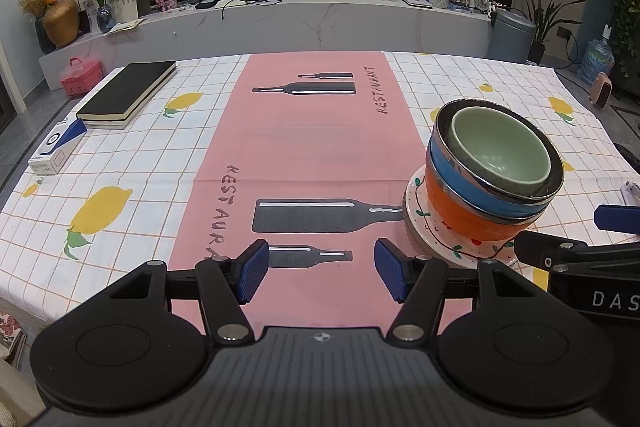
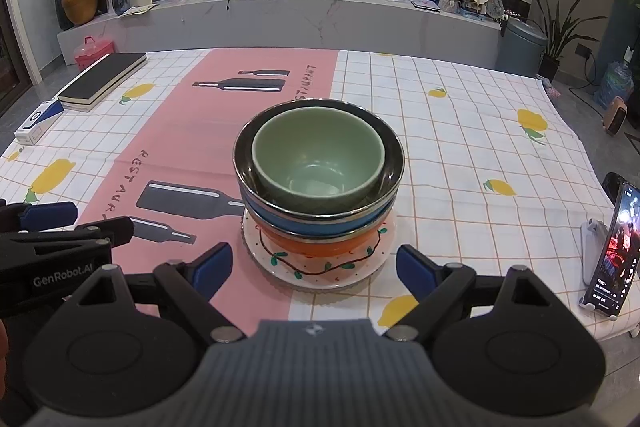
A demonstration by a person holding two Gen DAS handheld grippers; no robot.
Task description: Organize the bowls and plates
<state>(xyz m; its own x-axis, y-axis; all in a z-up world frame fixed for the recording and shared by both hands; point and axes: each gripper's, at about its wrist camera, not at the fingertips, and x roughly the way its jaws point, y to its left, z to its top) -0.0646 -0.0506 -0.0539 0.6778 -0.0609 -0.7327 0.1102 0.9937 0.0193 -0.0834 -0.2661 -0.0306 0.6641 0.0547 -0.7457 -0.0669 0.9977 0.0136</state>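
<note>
A stack stands on the table: a white plate with a painted vine (image 2: 320, 267) at the bottom, an orange bowl (image 2: 320, 247) on it, a blue bowl with a steel rim (image 2: 312, 225), and a green bowl (image 2: 320, 155) nested on top. The stack also shows in the left wrist view (image 1: 492, 171) at the right. My right gripper (image 2: 314, 267) is open and empty just in front of the plate. My left gripper (image 1: 320, 271) is open and empty over the pink runner, left of the stack.
A black book (image 1: 128, 93) and a blue-white box (image 1: 60, 147) lie at the far left of the table. A phone on a stand (image 2: 616, 247) stands at the right edge. The tablecloth has a pink centre runner (image 1: 308, 155).
</note>
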